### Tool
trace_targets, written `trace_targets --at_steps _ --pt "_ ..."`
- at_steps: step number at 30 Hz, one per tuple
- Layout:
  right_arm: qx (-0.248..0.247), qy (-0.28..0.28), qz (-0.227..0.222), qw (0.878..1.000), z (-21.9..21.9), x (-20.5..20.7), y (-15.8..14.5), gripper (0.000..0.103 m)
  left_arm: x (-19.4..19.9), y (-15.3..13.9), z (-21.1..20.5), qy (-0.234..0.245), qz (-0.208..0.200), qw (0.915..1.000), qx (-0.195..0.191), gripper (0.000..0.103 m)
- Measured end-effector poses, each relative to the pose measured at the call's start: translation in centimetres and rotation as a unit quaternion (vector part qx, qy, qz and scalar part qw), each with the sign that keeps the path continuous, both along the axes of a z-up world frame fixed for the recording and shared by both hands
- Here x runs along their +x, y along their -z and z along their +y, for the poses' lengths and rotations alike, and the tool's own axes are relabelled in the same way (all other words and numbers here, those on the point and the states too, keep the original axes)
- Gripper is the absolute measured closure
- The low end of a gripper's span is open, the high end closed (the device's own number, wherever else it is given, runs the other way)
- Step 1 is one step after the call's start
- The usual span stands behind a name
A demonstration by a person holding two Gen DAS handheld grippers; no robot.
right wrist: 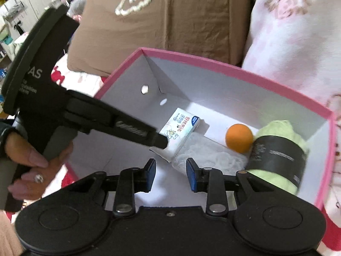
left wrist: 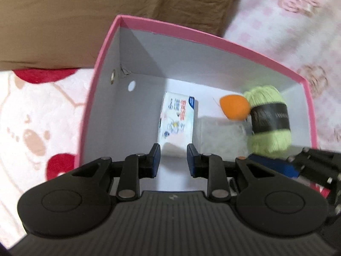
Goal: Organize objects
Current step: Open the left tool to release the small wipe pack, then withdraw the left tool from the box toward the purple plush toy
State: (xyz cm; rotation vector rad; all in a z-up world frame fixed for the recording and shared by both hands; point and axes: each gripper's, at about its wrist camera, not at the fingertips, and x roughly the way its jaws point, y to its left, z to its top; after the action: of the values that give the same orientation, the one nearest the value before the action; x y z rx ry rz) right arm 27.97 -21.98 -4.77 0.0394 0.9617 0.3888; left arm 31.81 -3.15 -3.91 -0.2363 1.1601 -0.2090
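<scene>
The left tool (left wrist: 173,159) is hanging over the near-left part of the pink box (left wrist: 213,38), its fingers (left wrist: 155,160) standing apart with a clear gap and nothing between them. In the right wrist view this left tool (right wrist: 158,141) is reaching in from the left, held by the person's left hand (right wrist: 25,160), its tip just above the small printed carton (right wrist: 181,130); whether it is touching cannot be told. Left to right on the box floor are lying the carton (left wrist: 179,120), a clear bag of white material (left wrist: 221,136), an orange ball (left wrist: 234,107) and a ball of green yarn (left wrist: 268,123) with a black band. Ball and yarn are touching. The right tool (right wrist: 170,176) is hovering at the near edge, likewise parted and gripping nothing. The box is resting on a pink patterned blanket (left wrist: 27,115).
</scene>
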Motion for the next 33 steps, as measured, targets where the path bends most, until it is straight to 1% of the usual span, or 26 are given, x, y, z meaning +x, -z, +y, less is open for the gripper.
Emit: trace_targets --at_steps 6,10,16,21,23,27,31,33 --pt "0.014 0.004 -0.037 0.999 -0.8 -4.0 -2.9 0.067 -4.1 -3.7 1.6 0.018 -0.008 0.9997 0.014 0.075" --pt "-0.004 -0.005 -0.062 0.998 -0.5 -6.5 -4.9 0.065 -6.6 -6.6 2.4 0.026 -0.015 0.9994 0.014 0.074" --pt "-0.020 -0.014 -0.088 0.996 -0.5 -9.8 -7.3 0.061 -9.5 -9.7 1.8 0.045 -0.028 0.9986 0.005 0.068" --pt "-0.035 -0.022 -0.096 0.995 -0.5 -11.5 -8.8 0.056 -11.7 -12.1 0.7 0.068 -0.044 0.9966 0.009 0.066" --pt "-0.039 -0.022 -0.097 0.994 -0.6 -12.1 -9.3 0.054 -12.6 -13.0 0.3 0.079 -0.053 0.9954 0.012 0.062" --pt "-0.057 -0.019 -0.099 0.993 -0.3 -13.2 -10.1 0.052 -14.6 -14.2 0.1 0.091 -0.063 0.9937 0.017 0.058" --pt "-0.071 -0.014 -0.099 0.992 0.2 -14.7 -11.1 0.043 -16.4 -14.8 0.1 0.100 -0.072 0.9923 0.014 0.053" --pt "-0.073 -0.013 -0.096 0.993 0.5 -15.6 -11.6 0.039 -17.3 -14.9 0.1 0.103 -0.071 0.9920 0.012 0.052"
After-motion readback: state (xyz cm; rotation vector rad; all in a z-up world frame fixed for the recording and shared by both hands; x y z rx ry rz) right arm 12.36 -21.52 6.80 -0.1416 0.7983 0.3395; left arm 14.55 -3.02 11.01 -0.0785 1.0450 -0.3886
